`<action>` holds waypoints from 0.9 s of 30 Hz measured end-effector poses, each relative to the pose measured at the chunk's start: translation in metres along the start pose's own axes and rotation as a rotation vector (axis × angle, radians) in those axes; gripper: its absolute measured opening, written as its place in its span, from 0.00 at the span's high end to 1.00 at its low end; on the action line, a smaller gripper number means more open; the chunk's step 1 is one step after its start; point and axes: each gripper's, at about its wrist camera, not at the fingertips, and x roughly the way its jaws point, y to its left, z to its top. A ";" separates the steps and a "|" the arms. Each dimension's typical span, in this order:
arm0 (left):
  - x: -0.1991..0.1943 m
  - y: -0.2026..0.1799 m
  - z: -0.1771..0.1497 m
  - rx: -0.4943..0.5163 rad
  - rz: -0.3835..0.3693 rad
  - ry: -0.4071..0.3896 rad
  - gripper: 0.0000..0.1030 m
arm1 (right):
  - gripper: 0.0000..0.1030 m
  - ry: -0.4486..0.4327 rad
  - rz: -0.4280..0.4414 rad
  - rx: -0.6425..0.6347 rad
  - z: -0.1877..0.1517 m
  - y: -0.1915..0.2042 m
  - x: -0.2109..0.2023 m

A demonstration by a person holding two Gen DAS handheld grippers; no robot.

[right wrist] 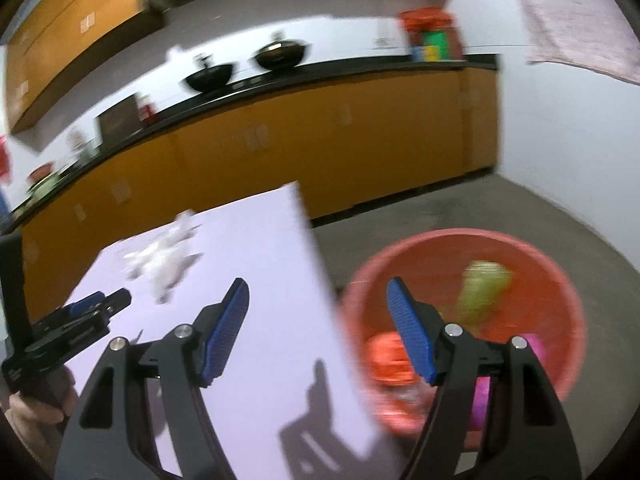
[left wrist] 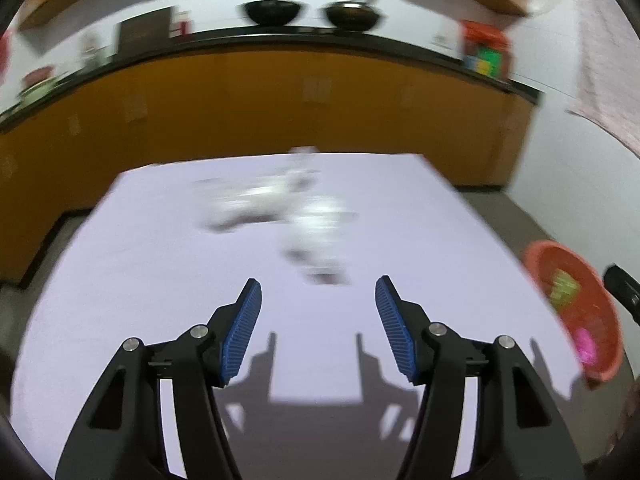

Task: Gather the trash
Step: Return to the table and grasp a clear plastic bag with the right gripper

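Blurred white crumpled trash (left wrist: 280,204) lies on the white table (left wrist: 140,260), beyond my left gripper (left wrist: 319,280), which hangs open above the tabletop with nothing between its blue pads. A red basin (left wrist: 576,312) stands on the floor off the table's right edge. In the right wrist view my right gripper (right wrist: 317,280) is open and empty over the table's right edge (right wrist: 320,264), beside the basin (right wrist: 464,240). The basin holds a green piece (right wrist: 484,288), an orange piece (right wrist: 388,360) and a pink piece (right wrist: 532,344). The white trash (right wrist: 160,260) lies far left, near the left gripper (right wrist: 116,300).
Orange cabinets (left wrist: 280,112) under a black counter (left wrist: 320,38) run behind the table, with two dark woks (left wrist: 272,12) and a colourful box (left wrist: 486,52) on top. A pinkish cloth (right wrist: 580,12) hangs at the right wall. Grey floor (right wrist: 440,208) surrounds the basin.
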 end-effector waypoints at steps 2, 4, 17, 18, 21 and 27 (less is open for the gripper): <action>0.000 0.033 0.001 -0.044 0.055 0.000 0.40 | 0.32 0.025 0.043 -0.033 -0.001 0.028 0.014; 0.002 0.059 0.004 -0.074 0.099 -0.005 0.38 | 0.32 0.052 0.082 -0.067 -0.001 0.059 0.031; 0.033 0.141 0.033 -0.126 0.203 -0.029 0.25 | 0.32 0.208 0.147 -0.083 0.005 0.161 0.144; 0.035 0.142 0.035 -0.127 0.197 -0.029 0.23 | 0.32 0.210 0.140 -0.091 0.006 0.165 0.150; 0.043 0.143 0.042 -0.130 0.175 -0.029 0.19 | 0.32 0.230 0.115 -0.103 0.008 0.174 0.168; 0.062 0.130 0.052 -0.099 0.107 -0.015 0.14 | 0.84 0.320 0.107 -0.115 0.006 0.174 0.197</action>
